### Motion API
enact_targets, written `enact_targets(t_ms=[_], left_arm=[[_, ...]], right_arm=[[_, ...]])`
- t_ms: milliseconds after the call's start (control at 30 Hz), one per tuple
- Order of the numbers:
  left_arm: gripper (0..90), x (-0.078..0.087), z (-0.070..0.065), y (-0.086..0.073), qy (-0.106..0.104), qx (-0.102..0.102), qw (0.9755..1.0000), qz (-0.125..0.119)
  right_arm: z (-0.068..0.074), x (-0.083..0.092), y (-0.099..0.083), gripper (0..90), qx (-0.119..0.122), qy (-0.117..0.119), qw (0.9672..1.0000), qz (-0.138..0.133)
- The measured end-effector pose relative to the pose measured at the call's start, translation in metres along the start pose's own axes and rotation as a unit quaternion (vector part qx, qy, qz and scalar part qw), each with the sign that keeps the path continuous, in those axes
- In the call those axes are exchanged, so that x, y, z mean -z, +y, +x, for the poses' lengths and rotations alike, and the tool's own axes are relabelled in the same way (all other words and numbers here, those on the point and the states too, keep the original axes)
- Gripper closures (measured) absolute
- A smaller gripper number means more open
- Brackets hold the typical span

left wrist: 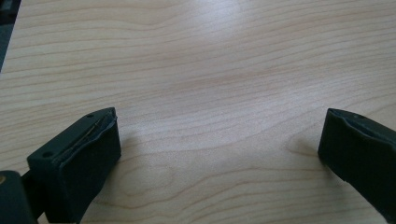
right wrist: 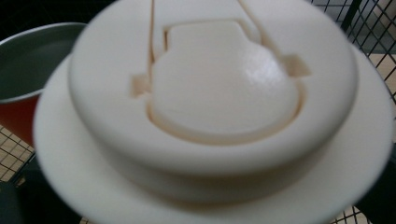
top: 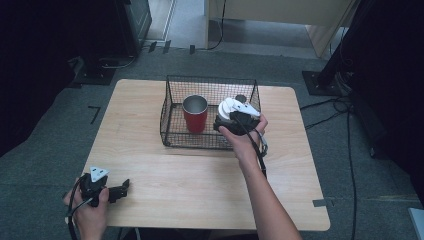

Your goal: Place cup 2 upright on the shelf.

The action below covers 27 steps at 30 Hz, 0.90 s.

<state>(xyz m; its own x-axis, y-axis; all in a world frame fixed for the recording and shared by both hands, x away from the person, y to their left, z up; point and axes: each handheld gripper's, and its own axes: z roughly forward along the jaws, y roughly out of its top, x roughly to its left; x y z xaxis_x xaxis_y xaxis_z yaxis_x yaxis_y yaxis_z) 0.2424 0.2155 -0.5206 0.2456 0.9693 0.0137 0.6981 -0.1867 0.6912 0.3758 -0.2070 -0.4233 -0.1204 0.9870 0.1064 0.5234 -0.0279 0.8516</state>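
Lid (right wrist: 210, 116): white plastic, light, stiff, smooth; best pinched at its rim.
Where: over the wire basket (top: 172, 92), beside the red cup (top: 195, 114).
Right tool (top: 231, 114): apparently gripping the lid.
Left tool (left wrist: 219, 149): open, empty, resting on tabletop (top: 200, 185).

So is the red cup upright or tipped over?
Upright. The red cup stands in the wire basket with its open mouth facing up; the high view shows its round rim and grey inside, no lid on it.

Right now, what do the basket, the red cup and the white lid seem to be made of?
Black wire basket: thin metal mesh, dark coated. Red cup: probably steel, grey bare inside, red painted outside. Round white lid: likely moulded plastic, smooth, slightly glossy highlight.
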Motion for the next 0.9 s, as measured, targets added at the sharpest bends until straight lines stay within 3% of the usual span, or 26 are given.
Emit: enact_targets(t_ms=[400,533,900], left_arm=[[0.0,0.0,0.0,0.0,0.0,0.001,1.0,0.0],[0.0,0.0,0.0,0.0,0.0,0.001,1.0,0.0],[0.0,0.0,0.0,0.0,0.0,0.001,1.0,0.0]], right_arm=[[0.002,0.013,0.002,0.0,0.01,0.005,0.9998,-0.014],[0.001,0.021,0.002,0.0,0.022,0.011,0.9995,-0.02],[-0.006,0.049,0.003,0.0,0.025,0.026,0.9987,-0.038]])
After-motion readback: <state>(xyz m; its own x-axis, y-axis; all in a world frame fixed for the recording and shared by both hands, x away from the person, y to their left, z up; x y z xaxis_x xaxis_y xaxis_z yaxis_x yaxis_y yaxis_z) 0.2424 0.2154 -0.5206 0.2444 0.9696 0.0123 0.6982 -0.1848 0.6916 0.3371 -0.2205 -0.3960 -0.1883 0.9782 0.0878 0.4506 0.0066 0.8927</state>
